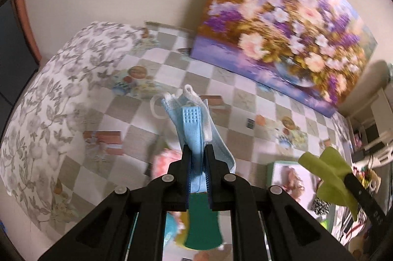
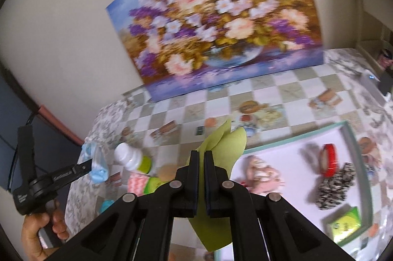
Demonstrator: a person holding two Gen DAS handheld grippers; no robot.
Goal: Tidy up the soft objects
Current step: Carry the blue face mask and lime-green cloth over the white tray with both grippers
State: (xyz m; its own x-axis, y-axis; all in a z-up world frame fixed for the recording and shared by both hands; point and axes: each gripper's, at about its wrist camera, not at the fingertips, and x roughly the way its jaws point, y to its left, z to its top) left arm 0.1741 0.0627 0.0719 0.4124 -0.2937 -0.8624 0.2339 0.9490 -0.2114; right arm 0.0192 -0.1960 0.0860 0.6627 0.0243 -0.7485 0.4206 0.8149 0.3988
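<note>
My left gripper [image 1: 196,130] is shut on a light blue face mask [image 1: 176,108], which is bunched around its fingers with a white ear loop hanging to the left. It hangs above the checkered tablecloth [image 1: 258,113]. My right gripper [image 2: 201,154] is shut on a yellow-green piece of soft cloth [image 2: 223,142] that sticks out past the tips and hangs below them. The left wrist view shows this green cloth [image 1: 326,172] at the right. In the right wrist view the mask [image 2: 98,164] is at the left, with a hand [image 2: 36,234] holding that gripper.
A white tray with a teal rim [image 2: 353,135] holds a red tape ring [image 2: 329,159], a black-and-white scrunchie [image 2: 336,187], a pink soft item [image 2: 260,177] and a green packet [image 2: 343,224]. A white bottle [image 2: 130,156] and pink-white cloth [image 2: 136,183] lie left of it. A flower painting [image 2: 216,27] leans on the wall.
</note>
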